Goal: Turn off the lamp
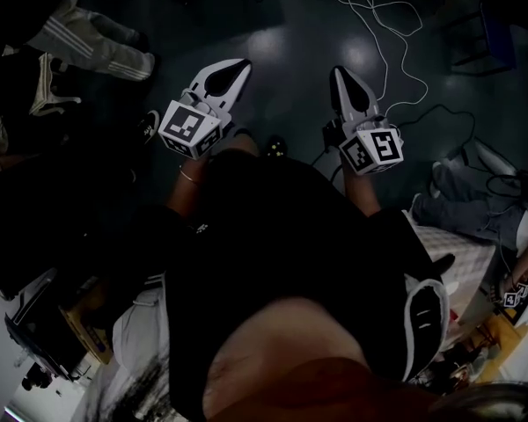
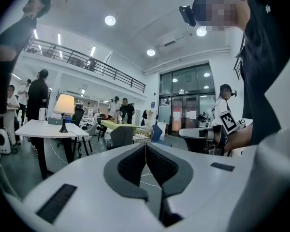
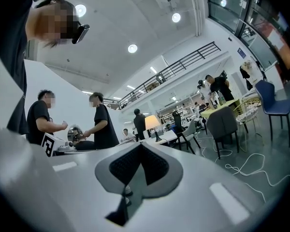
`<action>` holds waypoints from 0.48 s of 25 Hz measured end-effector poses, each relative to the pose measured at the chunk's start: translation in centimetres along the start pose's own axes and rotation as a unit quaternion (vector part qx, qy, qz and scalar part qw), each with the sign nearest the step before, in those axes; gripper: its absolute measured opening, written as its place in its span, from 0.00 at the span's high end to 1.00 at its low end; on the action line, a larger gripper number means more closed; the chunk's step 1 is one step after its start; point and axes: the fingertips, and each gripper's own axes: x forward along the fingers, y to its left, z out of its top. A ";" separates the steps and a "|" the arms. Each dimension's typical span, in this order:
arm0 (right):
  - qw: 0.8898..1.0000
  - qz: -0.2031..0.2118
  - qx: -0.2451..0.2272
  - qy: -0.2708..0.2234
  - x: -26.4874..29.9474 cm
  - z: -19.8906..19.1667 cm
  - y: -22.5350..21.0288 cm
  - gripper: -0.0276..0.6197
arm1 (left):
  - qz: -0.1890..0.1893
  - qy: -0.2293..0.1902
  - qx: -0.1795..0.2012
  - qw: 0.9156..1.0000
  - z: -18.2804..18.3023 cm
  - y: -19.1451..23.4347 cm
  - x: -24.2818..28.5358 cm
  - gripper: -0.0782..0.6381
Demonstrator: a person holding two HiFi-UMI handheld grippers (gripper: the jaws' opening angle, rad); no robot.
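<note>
The lamp [image 2: 64, 105] has a warm cream shade and black stem; its table [image 2: 38, 129] is white. The left claw [image 2: 145, 149] and right claw [image 3: 140, 148] are white with dark grey pads [image 2: 130, 165].

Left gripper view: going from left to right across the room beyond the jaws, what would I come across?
table lamp → grey chair → blue chair → right gripper

The lamp [image 2: 64, 105], cream shade glowing on a dark stem, stands upright on a white table [image 2: 38, 129].
</note>
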 end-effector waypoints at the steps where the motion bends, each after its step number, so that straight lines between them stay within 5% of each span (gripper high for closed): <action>1: 1.000 -0.003 0.001 0.003 -0.3 -0.1 -0.5 0.96 | 0.001 0.000 -0.001 1.000 0.1 -0.3 0.3 0.88; 12: 1.000 -0.012 0.004 -0.010 0.3 0.5 -2.6 0.96 | -0.001 -0.014 0.000 1.000 0.9 1.2 2.7 0.88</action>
